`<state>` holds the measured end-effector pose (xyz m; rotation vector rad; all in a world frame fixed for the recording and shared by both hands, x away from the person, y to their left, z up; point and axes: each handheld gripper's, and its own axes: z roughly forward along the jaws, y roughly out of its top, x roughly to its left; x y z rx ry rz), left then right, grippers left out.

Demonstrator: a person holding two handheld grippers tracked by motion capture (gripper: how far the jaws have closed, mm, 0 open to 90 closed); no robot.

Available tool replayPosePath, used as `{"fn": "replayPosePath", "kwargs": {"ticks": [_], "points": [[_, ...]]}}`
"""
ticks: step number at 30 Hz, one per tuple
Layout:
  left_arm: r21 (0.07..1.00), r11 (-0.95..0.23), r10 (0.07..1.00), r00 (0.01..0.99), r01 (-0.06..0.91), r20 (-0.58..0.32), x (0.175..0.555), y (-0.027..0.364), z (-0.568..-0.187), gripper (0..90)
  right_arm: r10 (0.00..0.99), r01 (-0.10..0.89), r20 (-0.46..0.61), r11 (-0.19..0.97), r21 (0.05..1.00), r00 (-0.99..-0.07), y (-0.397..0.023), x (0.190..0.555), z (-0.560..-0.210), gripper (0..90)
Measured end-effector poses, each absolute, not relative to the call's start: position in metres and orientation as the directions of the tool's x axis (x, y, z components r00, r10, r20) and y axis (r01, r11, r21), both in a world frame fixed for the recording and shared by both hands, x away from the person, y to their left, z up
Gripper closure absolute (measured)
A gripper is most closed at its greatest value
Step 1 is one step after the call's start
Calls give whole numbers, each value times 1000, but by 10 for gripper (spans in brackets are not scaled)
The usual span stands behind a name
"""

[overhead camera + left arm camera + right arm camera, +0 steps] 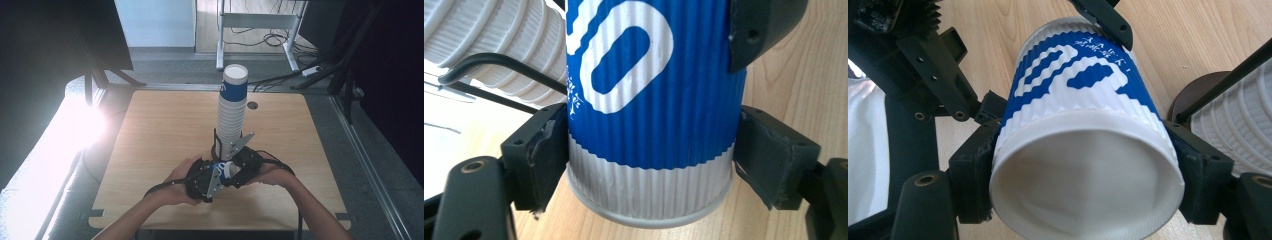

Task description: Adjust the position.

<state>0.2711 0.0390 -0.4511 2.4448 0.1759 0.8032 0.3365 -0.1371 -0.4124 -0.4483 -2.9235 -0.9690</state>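
Both grippers are clamping one blue-and-white cup (223,171) low over the near middle of the counter (150,150): the left gripper (649,165) is pinching its base end, the right gripper (1083,175) its rim end. The tall stack (232,115) is standing just beyond. The cup looks not yet stacked, or freshly pulled; which, I cannot tell.

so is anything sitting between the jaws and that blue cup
Nothing visible. Both the left gripper and the right gripper have their jaws directly against the sides of the blue cup.
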Motion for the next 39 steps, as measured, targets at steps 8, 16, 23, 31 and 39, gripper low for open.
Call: {"fn": "replayPosePath", "kwargs": {"ticks": [8,16,23,31,39], "points": [[619,-785,344,825,-9,449,274,50,-448,80,270,288,127,721,631,-954,-146,336,-411,262],[636,-772,347,833,-7,430,274,55,-444,55,272,297,150,655,694,-951,-157,334,-411,264],[612,-790,303,844,-37,443,274,44,-440,72,252,291,165,629,721,-954,-158,330,-412,265],[593,-805,288,846,-40,448,276,41,-445,136,253,294,168,624,724,-953,-160,329,-414,264],[568,-821,265,847,-52,461,276,41,-446,153,254,298,172,637,710,-952,-158,330,-417,253]]}}
